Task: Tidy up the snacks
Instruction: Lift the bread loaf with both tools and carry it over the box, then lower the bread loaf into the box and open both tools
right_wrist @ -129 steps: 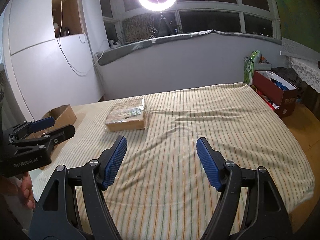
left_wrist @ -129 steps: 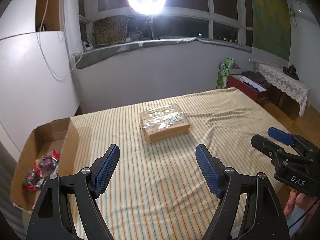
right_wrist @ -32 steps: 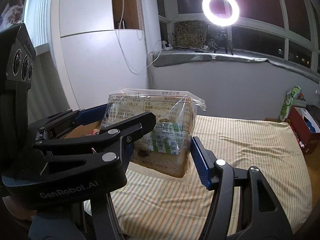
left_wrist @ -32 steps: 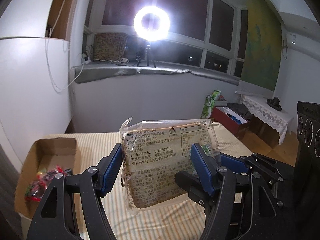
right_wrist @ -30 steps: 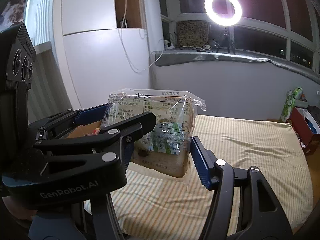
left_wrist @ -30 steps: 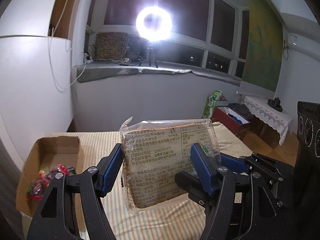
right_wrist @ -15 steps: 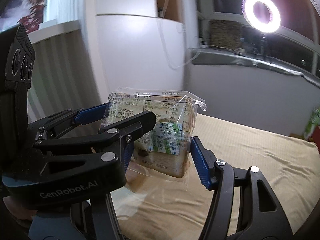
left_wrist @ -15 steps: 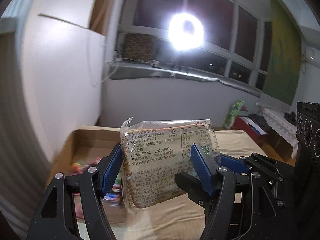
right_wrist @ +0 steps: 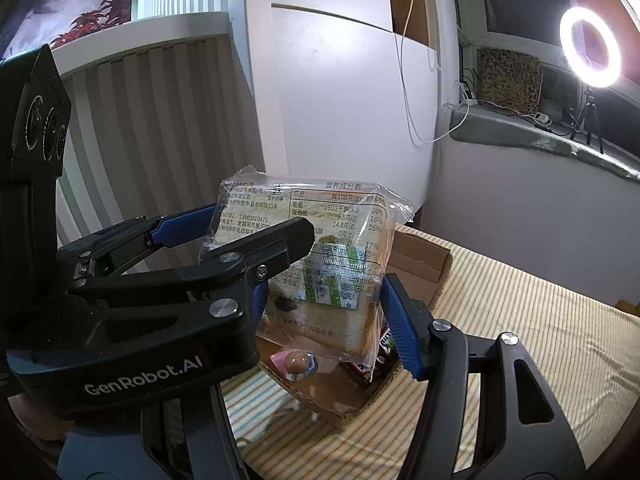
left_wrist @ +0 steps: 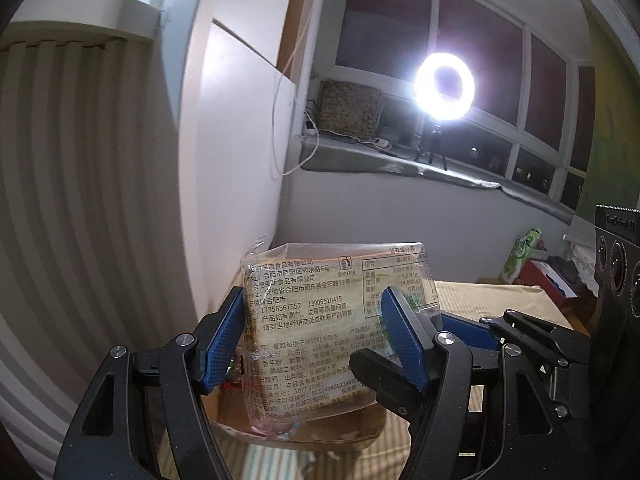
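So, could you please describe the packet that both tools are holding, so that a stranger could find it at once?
Look at the striped bed, then at the open cardboard box at its edge near the white wall. Held above that box, between the left tool and the right tool, is the bread packet: clear plastic with black printed text over pale slices, far larger than the small colourful sweets below.
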`<action>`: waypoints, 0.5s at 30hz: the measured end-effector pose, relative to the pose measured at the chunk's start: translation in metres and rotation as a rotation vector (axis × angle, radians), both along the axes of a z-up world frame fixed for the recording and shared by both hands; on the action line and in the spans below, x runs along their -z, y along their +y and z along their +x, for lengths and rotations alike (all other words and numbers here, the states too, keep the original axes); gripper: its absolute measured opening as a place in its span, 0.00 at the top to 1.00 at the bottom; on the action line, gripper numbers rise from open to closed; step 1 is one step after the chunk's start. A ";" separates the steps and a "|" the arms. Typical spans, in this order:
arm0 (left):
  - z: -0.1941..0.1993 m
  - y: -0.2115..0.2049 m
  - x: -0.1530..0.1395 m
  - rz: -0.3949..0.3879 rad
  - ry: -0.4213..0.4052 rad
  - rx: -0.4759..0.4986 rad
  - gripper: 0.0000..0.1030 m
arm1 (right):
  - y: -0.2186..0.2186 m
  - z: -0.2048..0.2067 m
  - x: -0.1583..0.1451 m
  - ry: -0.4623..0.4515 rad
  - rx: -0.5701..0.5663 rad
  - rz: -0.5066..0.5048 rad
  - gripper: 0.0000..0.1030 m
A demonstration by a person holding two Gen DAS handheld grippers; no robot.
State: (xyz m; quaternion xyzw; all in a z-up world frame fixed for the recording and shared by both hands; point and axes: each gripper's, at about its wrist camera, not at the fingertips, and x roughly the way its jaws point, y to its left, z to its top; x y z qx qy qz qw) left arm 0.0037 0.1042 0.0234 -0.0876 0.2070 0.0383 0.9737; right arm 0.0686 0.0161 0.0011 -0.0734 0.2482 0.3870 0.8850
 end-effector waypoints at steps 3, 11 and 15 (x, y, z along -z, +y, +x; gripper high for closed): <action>0.004 -0.001 0.001 -0.003 0.002 -0.004 0.34 | 0.001 0.001 0.004 0.005 0.002 -0.005 0.41; 0.019 0.003 0.010 -0.018 0.027 0.005 0.34 | 0.009 0.018 0.016 0.037 0.011 -0.020 0.41; 0.029 0.006 0.017 -0.026 0.048 0.007 0.34 | 0.015 0.032 0.028 0.064 0.010 -0.027 0.41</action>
